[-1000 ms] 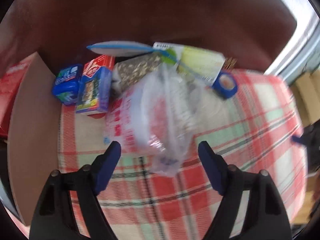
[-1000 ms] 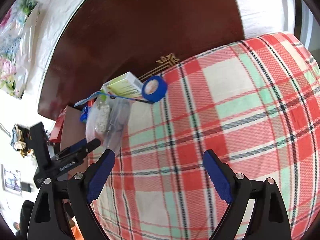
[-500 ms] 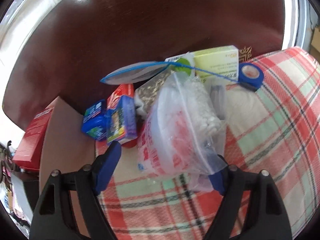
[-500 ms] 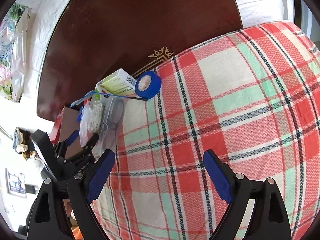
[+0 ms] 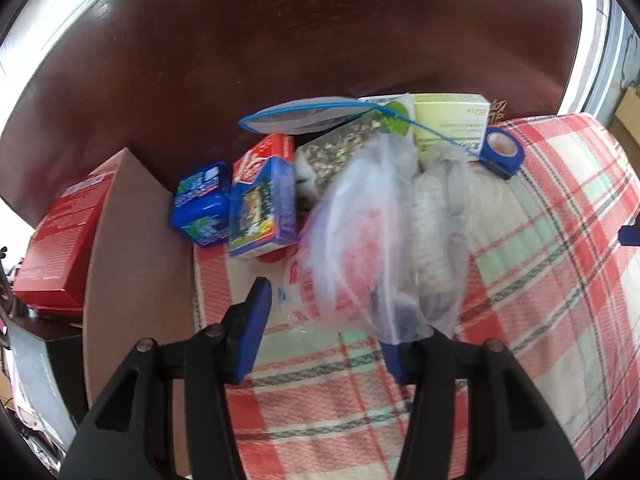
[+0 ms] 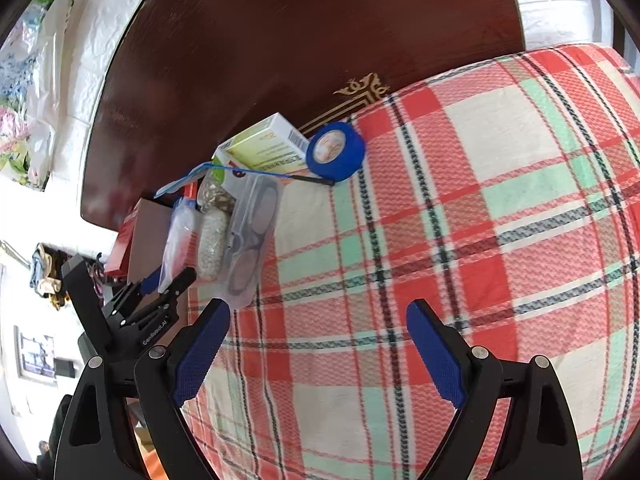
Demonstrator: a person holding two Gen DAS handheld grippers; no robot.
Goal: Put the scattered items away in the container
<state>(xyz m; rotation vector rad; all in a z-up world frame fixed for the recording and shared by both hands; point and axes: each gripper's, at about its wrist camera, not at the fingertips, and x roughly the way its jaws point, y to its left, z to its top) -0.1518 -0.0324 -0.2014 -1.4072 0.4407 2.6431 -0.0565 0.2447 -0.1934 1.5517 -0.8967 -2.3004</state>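
While the left gripper (image 5: 324, 320) has its jaws spread around the near end of the clear plastic bag (image 5: 372, 232) on the plaid bed (image 6: 480, 240), the right gripper (image 6: 316, 344) hovers unclenched. Beyond the bag lie a blue box (image 5: 262, 210), a green carton (image 6: 264, 146) and blue tape (image 6: 336, 152).

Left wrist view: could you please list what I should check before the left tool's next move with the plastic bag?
1. Plastic bag lies between the left tool fingers: ok.
2. Firm pinch on the bag: cannot tell.
3. Right tool open and empty: ok.
4. Blue tape roll apart from the right tool: ok.
5. Container in view and identified: cannot tell.
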